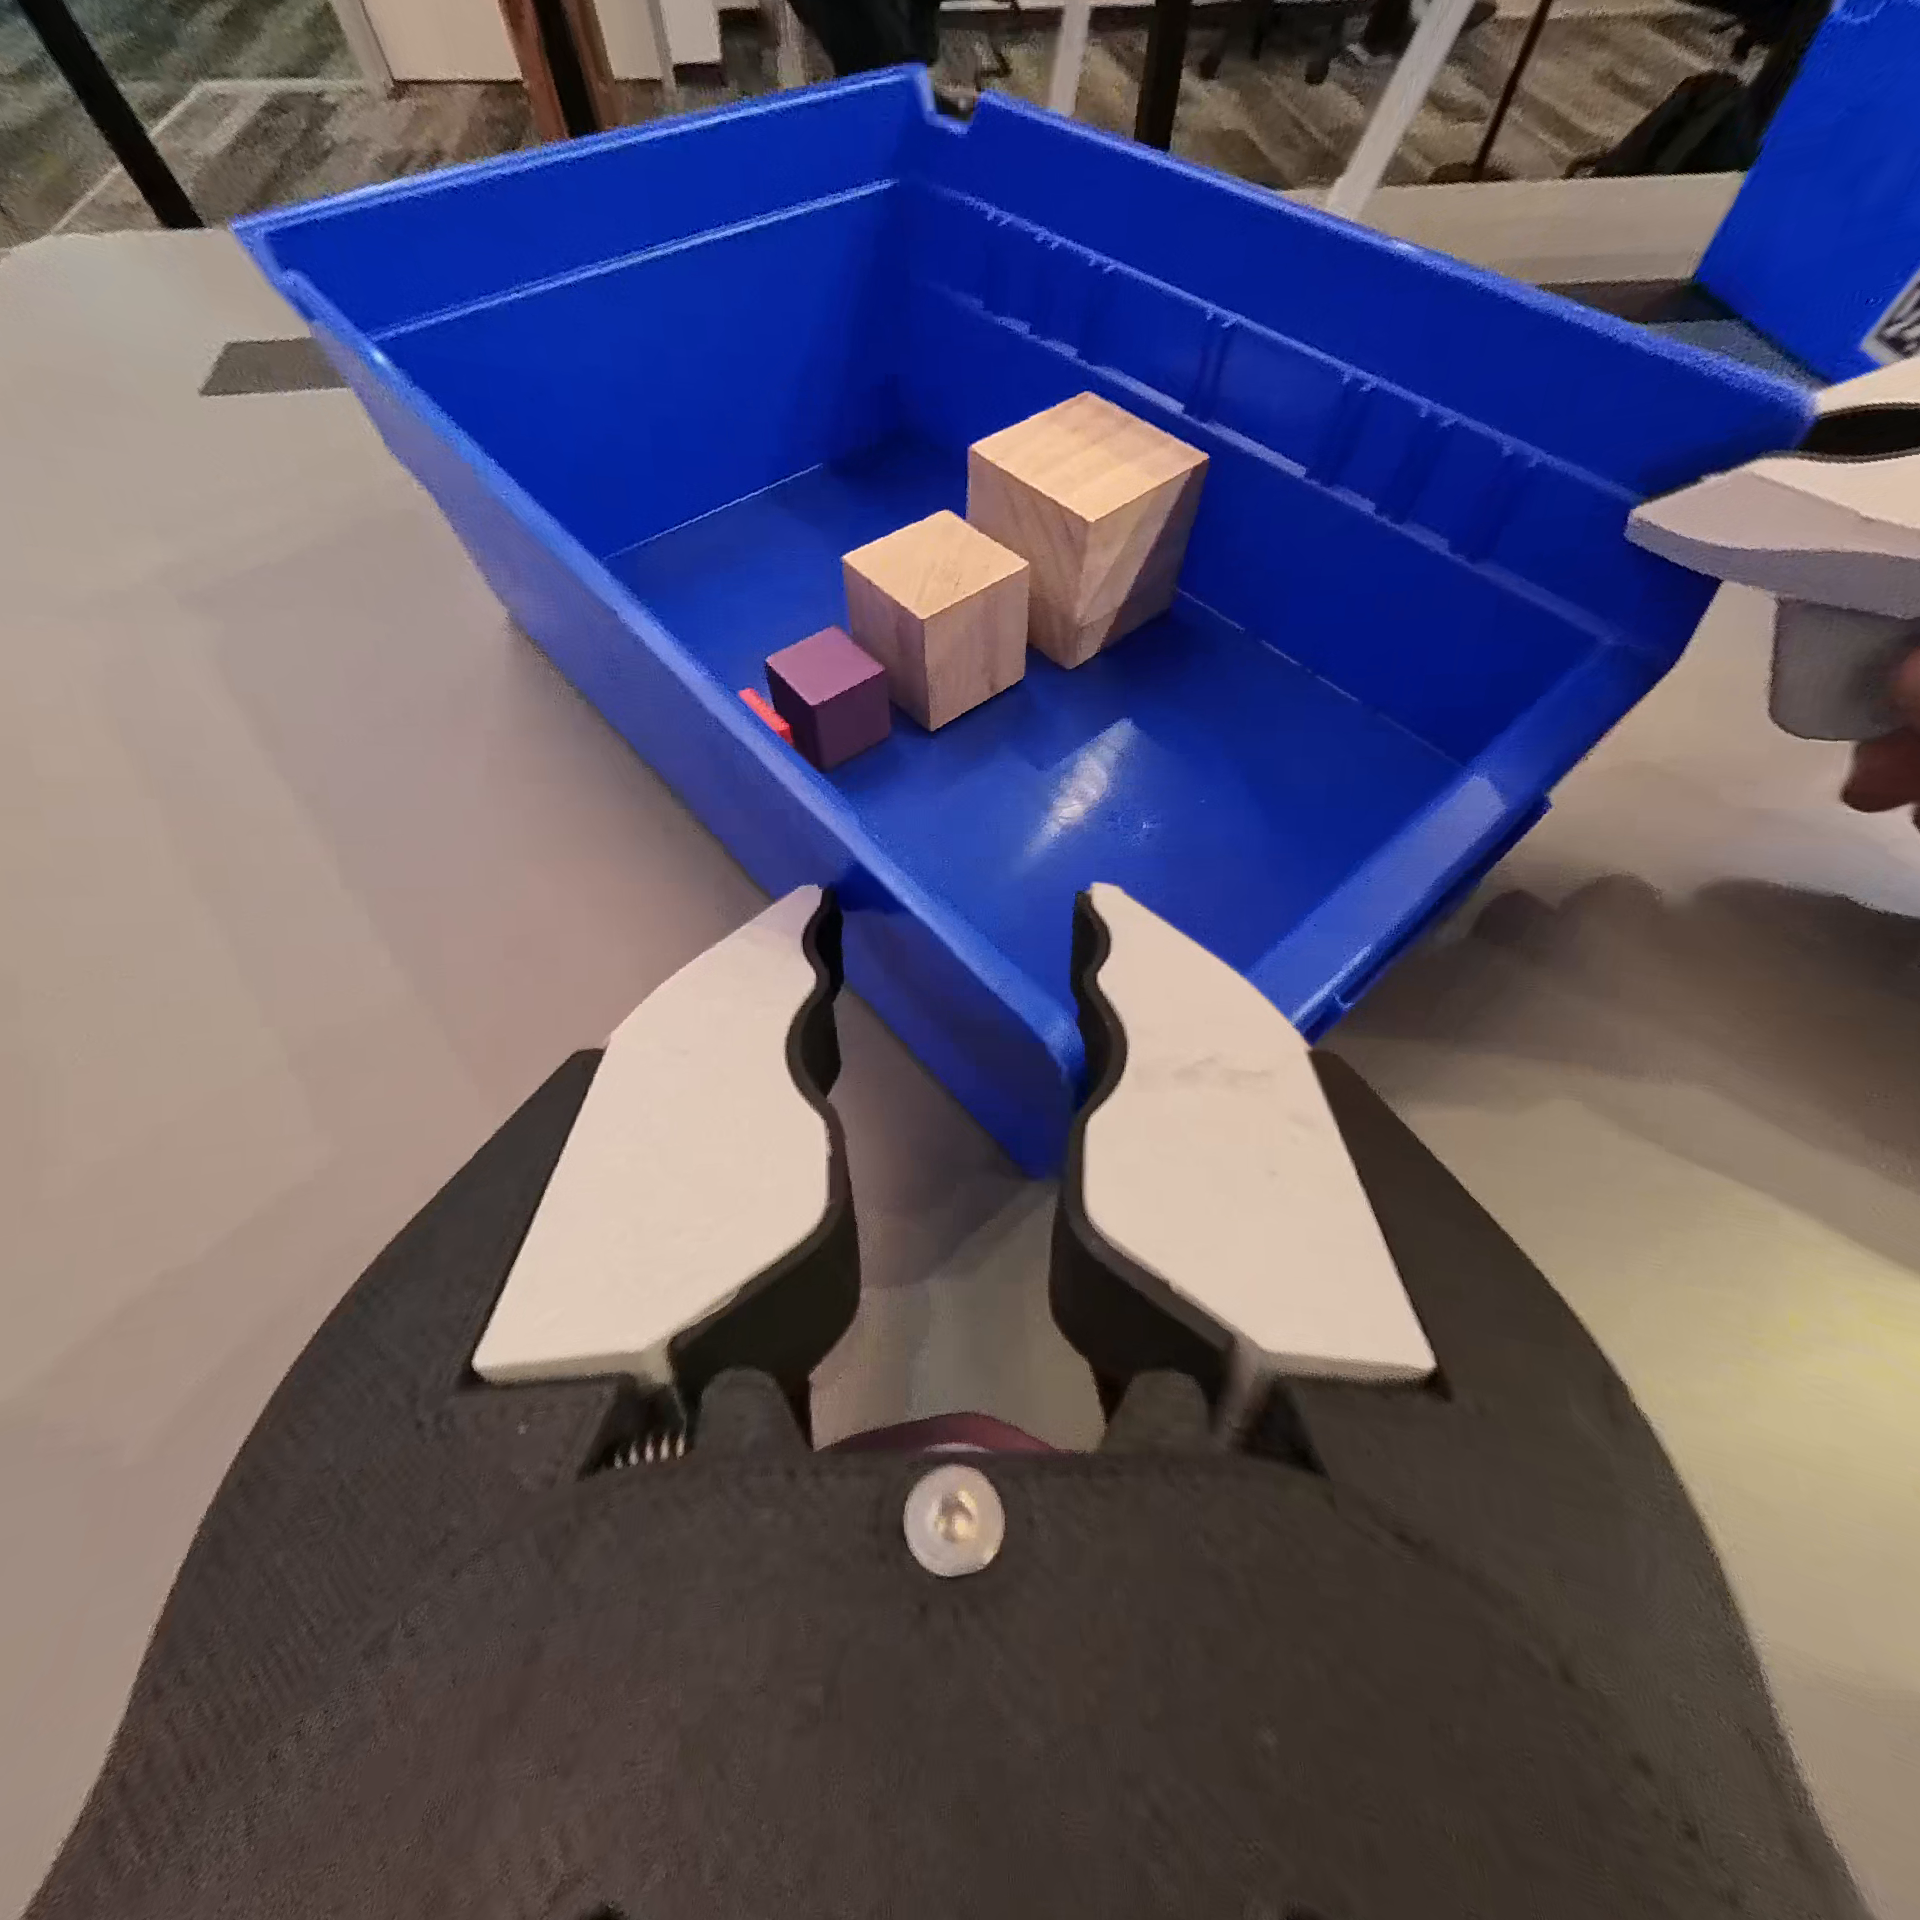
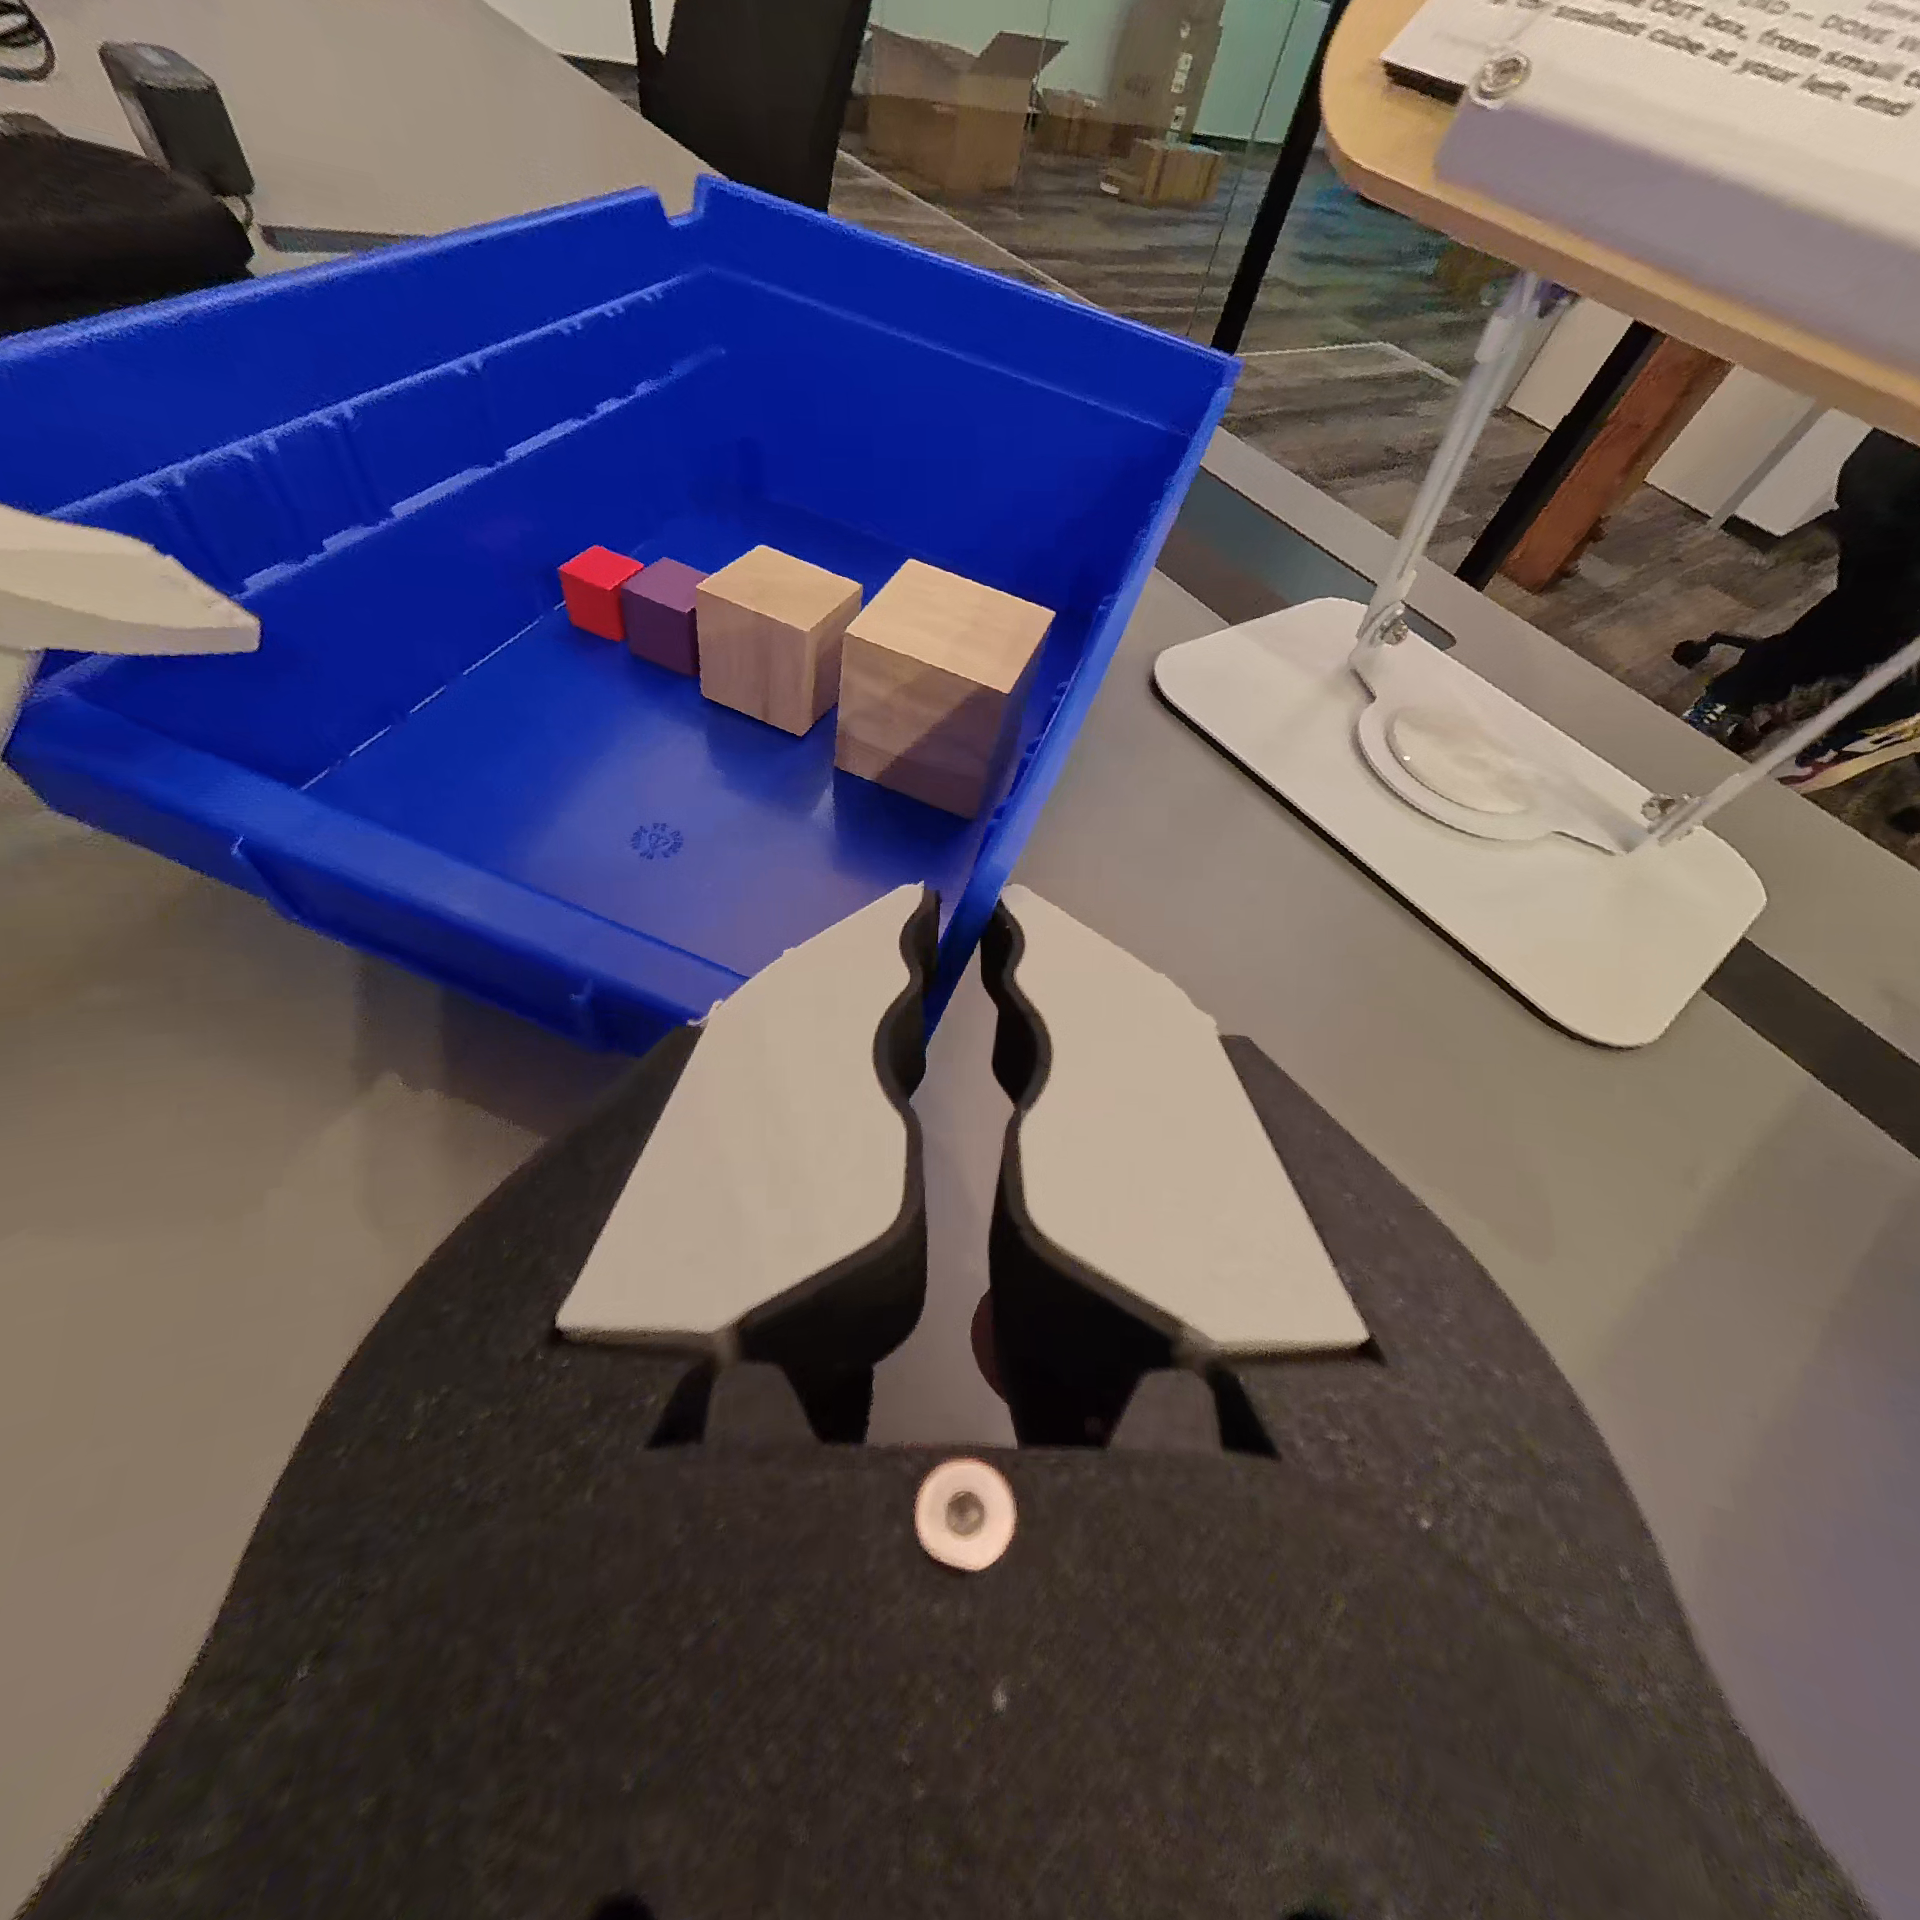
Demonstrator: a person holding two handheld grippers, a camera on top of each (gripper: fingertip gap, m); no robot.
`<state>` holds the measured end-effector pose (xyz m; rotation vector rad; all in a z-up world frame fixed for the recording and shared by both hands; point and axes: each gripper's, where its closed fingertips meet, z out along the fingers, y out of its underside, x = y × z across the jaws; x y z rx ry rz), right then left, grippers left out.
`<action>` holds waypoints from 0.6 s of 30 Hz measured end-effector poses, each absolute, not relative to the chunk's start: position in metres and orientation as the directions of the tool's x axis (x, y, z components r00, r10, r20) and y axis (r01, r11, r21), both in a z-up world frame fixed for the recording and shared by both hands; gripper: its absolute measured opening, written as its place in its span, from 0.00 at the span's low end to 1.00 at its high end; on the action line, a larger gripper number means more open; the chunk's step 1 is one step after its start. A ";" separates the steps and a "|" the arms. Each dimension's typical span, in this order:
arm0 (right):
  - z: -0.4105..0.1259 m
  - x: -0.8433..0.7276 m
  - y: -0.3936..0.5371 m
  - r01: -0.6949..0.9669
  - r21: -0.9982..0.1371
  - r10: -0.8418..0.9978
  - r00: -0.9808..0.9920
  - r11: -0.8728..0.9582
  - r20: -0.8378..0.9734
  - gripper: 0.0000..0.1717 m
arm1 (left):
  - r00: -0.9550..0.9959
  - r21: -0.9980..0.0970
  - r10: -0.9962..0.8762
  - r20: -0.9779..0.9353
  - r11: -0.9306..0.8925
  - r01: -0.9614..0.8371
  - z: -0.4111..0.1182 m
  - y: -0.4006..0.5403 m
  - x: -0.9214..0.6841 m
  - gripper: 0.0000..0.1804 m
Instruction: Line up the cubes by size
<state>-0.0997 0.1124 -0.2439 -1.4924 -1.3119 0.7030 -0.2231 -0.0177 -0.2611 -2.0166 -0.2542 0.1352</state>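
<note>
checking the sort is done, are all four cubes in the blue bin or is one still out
All in: red cube, purple cube and both wooden cubes stand inside the blue bin.

Place: office or lab workspace, indoors, used as a test station.
Work surface: grey table (image 2: 1299, 1195), plain top, a dark strip across it.
Floor: patterned carpet (image 2: 1122, 239), office type.
Walls: glass partition (image 2: 1039, 156) with black posts, room beyond visible through it.
Storage clue: cardboard boxes (image 2: 956, 114) stacked on the floor behind the glass.
Furniture: wooden table leg (image 2: 1600, 468); black chair back (image 2: 758, 94) past the table edge.
Station gear: white stand (image 2: 1455, 810) on the table holding a printed sheet (image 2: 1704, 52); blue plastic bin (image 2: 623, 322) of the stockroom kind.
Other: black device (image 2: 177, 114) with cables at the far table corner.
</note>
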 end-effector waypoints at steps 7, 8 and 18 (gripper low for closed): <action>-0.244 -0.139 0.090 0.372 -0.925 0.954 0.244 0.073 0.173 0.06 | 0.964 -0.862 0.265 0.004 -0.488 0.138 -0.264 -0.025 -0.282 0.14; -0.245 -0.146 0.087 0.368 -0.928 0.954 0.250 0.063 0.164 0.06 | 0.964 -0.858 0.265 0.002 -0.495 0.138 -0.264 -0.025 -0.292 0.13; -0.245 -0.207 0.071 0.330 -0.944 0.956 0.279 -0.003 0.094 0.08 | 0.972 -0.826 0.234 -0.026 -0.552 0.111 -0.266 -0.012 -0.374 0.07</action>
